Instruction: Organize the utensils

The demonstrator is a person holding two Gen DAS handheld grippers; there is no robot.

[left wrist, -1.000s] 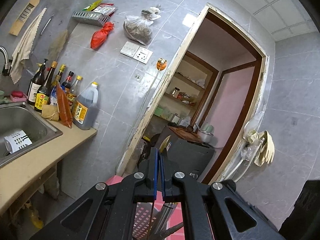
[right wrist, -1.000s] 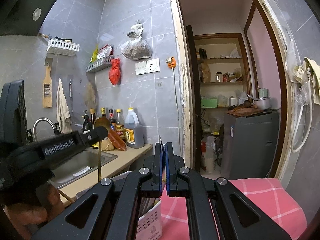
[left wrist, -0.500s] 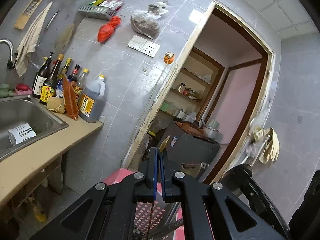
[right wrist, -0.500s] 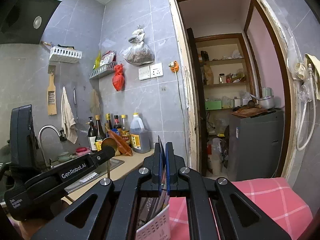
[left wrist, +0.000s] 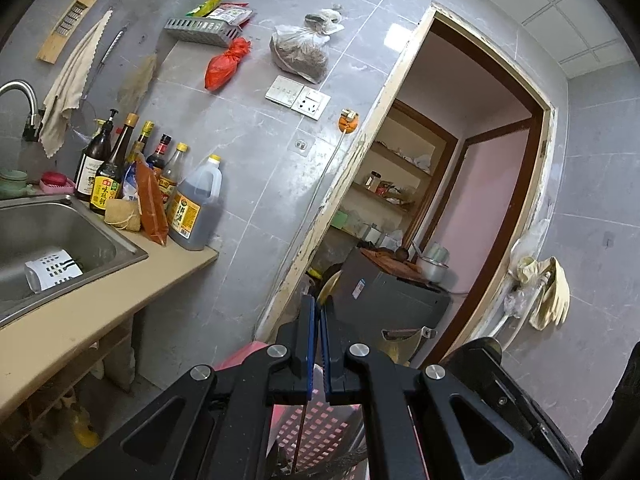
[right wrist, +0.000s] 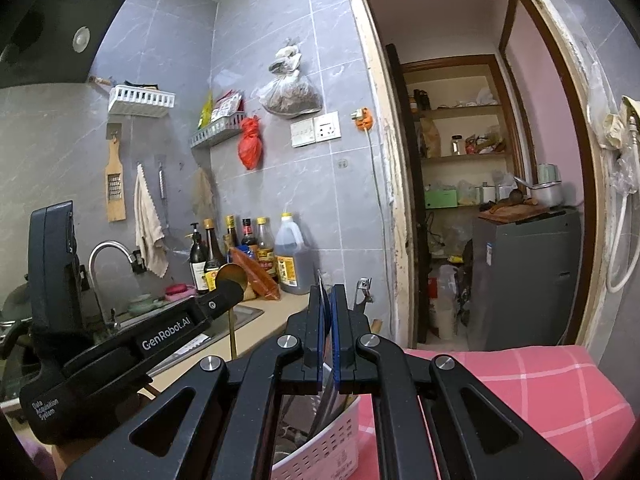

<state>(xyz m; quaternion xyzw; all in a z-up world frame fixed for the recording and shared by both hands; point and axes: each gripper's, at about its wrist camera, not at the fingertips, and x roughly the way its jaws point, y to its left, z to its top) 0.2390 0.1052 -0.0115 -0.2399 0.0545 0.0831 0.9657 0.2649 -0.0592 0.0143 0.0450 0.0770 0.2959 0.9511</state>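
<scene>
My left gripper (left wrist: 318, 300) is shut on the thin stem of a gold spoon; its bowl (left wrist: 326, 289) stands just above the fingertips. The right wrist view shows that gripper (right wrist: 224, 300) from the side, with the spoon (right wrist: 231, 276) upright and its stem hanging down. My right gripper (right wrist: 327, 292) is shut with a thin dark flat utensil (right wrist: 325, 300) between its pads, reaching down into a white slotted basket (right wrist: 332, 444). The basket (left wrist: 320, 432) sits below both grippers with several utensils in it.
The basket rests on a pink checked cloth (right wrist: 520, 392). A metal peeler (right wrist: 364, 288) sticks up beside my right gripper. To the left are a counter (left wrist: 92, 304), a steel sink (left wrist: 116, 240) with a white holder (left wrist: 52, 274), and sauce bottles (left wrist: 196, 208). An open doorway (right wrist: 480, 200) lies ahead.
Both views have swung a little, and the right gripper's body has come into the lower right of the left wrist view. Both grips look unchanged.
</scene>
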